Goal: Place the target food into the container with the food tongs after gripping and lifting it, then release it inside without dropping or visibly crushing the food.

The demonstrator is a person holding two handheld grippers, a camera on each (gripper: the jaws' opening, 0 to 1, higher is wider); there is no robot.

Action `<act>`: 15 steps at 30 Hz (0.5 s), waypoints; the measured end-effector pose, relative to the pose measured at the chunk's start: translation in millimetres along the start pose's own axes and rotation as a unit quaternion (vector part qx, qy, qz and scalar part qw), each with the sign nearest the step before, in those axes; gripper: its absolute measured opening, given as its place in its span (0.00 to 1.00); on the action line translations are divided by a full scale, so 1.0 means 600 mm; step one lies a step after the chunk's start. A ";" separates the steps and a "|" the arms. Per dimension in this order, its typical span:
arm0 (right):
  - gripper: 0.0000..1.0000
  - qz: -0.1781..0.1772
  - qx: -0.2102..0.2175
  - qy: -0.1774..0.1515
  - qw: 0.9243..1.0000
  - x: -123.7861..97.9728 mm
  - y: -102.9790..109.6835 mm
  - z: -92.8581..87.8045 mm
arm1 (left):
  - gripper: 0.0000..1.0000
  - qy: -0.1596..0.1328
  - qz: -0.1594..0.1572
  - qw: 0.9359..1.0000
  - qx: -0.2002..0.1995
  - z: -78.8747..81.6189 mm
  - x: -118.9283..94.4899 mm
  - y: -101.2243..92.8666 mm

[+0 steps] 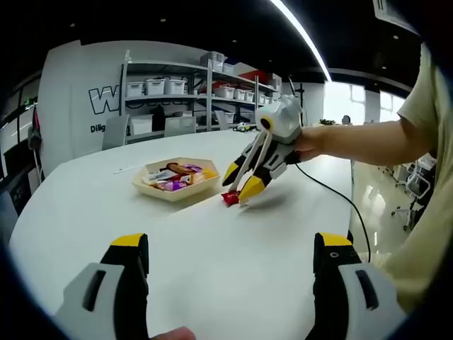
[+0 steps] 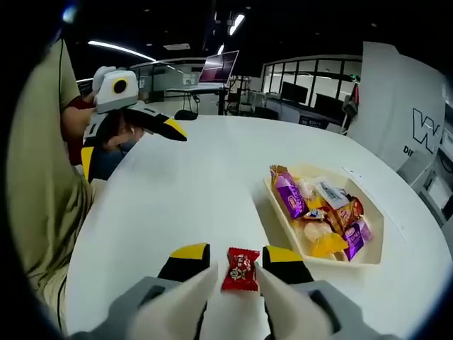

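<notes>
Right gripper (image 2: 237, 263) jaws apart, small red sweet wrapper (image 2: 241, 270) between tips on white bench (image 2: 191, 184); print unreadable. Beige hexagonal tray of wrapped snacks (image 2: 374, 234) ahead-right. Left gripper (image 1: 230, 262) spread wide, empty. Wall lettering cut off: "W".

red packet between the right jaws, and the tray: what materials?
Red snack packet: looks like glossy plastic film; crimped edges, printed face, light sheen. Beige tray: matte, probably moulded pulp or plastic; thick rounded rim, no gloss. Right gripper straddles the packet, jaws apart.
</notes>
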State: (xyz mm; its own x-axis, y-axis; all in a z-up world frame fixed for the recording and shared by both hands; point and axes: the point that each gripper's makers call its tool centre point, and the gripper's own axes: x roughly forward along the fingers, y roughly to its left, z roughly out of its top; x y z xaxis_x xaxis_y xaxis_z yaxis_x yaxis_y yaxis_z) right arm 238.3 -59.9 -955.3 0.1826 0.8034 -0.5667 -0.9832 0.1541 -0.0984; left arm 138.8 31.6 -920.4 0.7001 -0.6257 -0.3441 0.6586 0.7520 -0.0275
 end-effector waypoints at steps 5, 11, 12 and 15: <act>0.24 -0.002 0.009 -0.004 1.000 0.001 0.000 0.001 | 0.94 -0.001 -0.001 1.000 0.000 0.002 0.001 0.000; 0.23 -0.013 0.032 -0.010 0.999 0.001 0.001 0.000 | 0.94 -0.002 -0.001 1.000 -0.001 0.001 0.003 0.000; 0.23 -0.015 0.035 -0.011 0.999 0.001 0.000 0.000 | 0.94 -0.002 -0.002 1.000 -0.002 0.000 0.003 -0.001; 0.22 -0.020 0.048 -0.014 0.999 0.000 -0.001 -0.001 | 0.94 -0.001 -0.002 1.000 -0.003 -0.002 0.004 -0.002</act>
State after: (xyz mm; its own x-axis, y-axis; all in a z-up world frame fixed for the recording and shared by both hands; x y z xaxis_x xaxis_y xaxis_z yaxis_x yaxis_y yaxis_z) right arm 238.9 -60.2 -956.0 0.2229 0.8114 -0.5404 -0.9700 0.2396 -0.0405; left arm 139.2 29.3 -922.5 0.6972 -0.6296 -0.3427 0.6603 0.7502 -0.0349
